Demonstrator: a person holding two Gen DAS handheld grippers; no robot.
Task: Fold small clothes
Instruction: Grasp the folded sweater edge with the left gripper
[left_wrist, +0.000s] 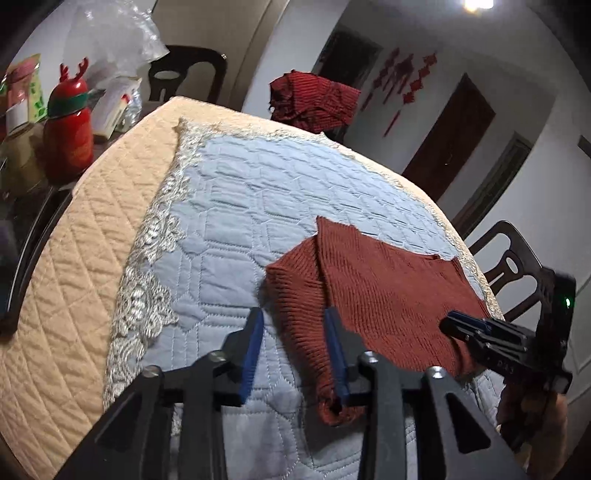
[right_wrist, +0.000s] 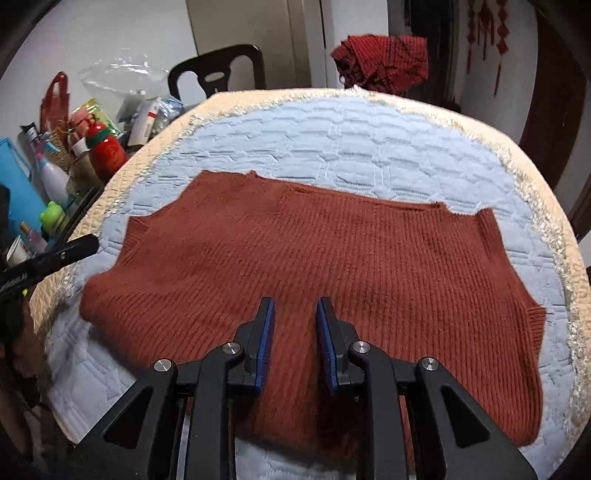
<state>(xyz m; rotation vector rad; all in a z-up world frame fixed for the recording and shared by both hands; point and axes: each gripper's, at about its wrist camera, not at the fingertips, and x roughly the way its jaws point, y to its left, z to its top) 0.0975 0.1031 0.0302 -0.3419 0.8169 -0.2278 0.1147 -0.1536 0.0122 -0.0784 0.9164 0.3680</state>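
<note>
A rust-brown knit sweater (right_wrist: 303, 254) lies spread flat on the light blue quilted mat (right_wrist: 332, 147); in the left wrist view the sweater (left_wrist: 384, 295) lies at the right. My left gripper (left_wrist: 295, 317) is open, its jaws on either side of the sweater's left sleeve edge, low over the mat. My right gripper (right_wrist: 295, 306) is open, just above the sweater's near middle with knit between the jaws. The right gripper also shows in the left wrist view (left_wrist: 454, 325) at the sweater's right. The left gripper's tip (right_wrist: 83, 245) shows at the left of the right wrist view.
A dark red striped garment (right_wrist: 384, 62) hangs on a chair back behind the table. A red reindeer bottle (left_wrist: 70, 136), bags and several bottles (right_wrist: 51, 177) crowd the left side. Dark chairs (right_wrist: 218, 72) stand behind and at the right (left_wrist: 513, 266). A beige quilted cover (left_wrist: 74, 240) lies under the mat.
</note>
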